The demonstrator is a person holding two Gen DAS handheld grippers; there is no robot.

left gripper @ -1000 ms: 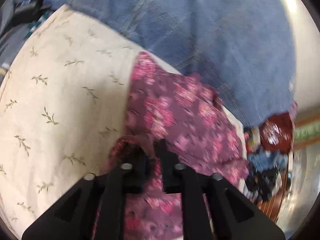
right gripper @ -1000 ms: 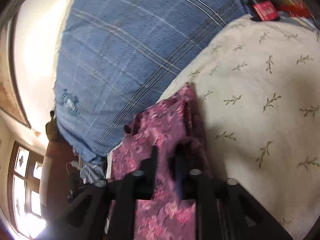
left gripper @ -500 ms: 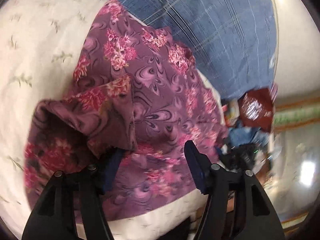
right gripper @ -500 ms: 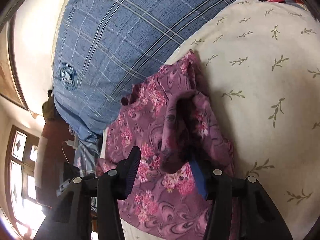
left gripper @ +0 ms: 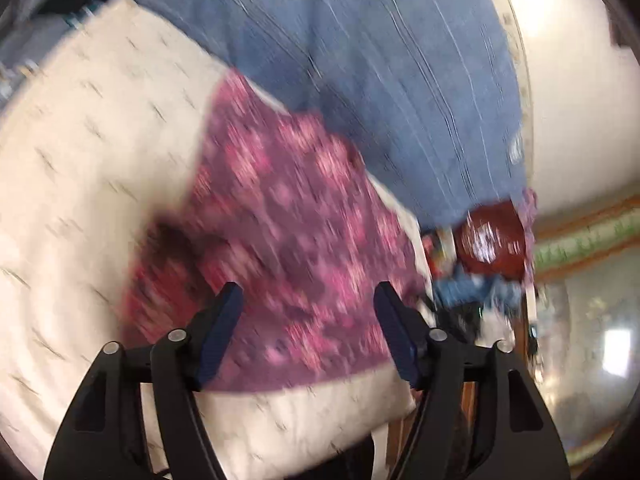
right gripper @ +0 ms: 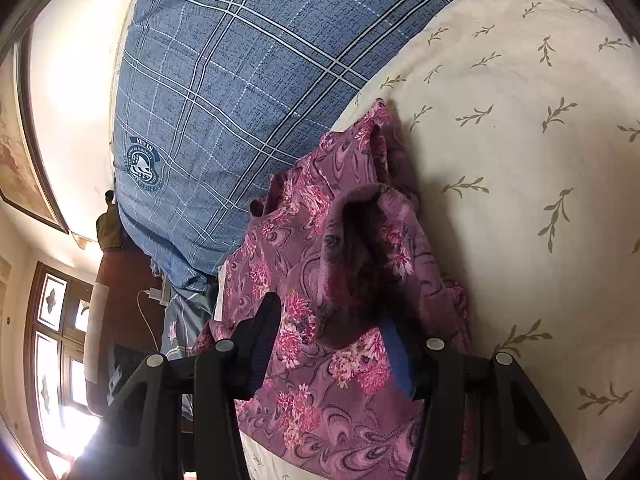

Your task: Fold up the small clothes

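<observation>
a second ago my left gripper (left gripper: pixel 308 330) was pinched down on the purple floral garment (left gripper: pixel 288 240); now its jaws are opening, standing wide with the cloth lying free below them and nothing pressed by the pads. the left view is smeared with motion and shows more of the scene than half a second back: the garment has dropped flat onto the cream leaf-print sheet (left gripper: pixel 92 152), its far corner reaching toward the blue plaid blanket (left gripper: pixel 380 68), with a dark folded-over lump at its left edge. the left gripper points down at a slant over the near part of the garment, close to the bed's edge. off to the right sits a dark red packet (left gripper: pixel 492 240) among clutter. my right gripper (right gripper: pixel 332 340) was also clamped a second ago and now stands apart, as it did half a second back. a raised hump of the purple floral garment (right gripper: pixel 320 264) stands between its fingers; it hides the tip of the right finger (right gripper: pixel 396 356), so i cannot tell if the cloth touches that pad. this gripper too tilts downward, garment beneath it, sheet (right gripper: pixel 520 160) to its right.
</observation>
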